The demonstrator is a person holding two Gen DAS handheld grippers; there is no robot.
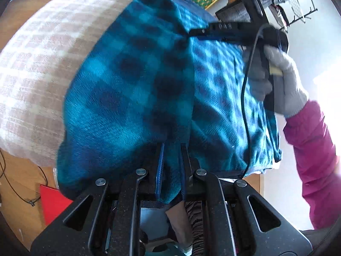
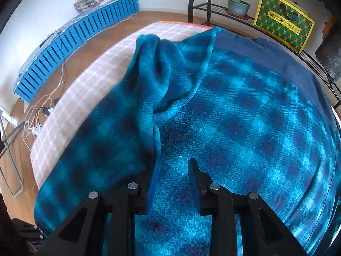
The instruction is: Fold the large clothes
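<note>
Left wrist view: the left gripper is clenched on a fold of the blue checked garment at the near edge of the pale checked mattress. Right gripper hangs released over the spread cloth.

Bright daylight, blown-out glare at the right edge of the left view, fisheye bending at rims, blanket motion-blurred, dark corner vignettes
</note>
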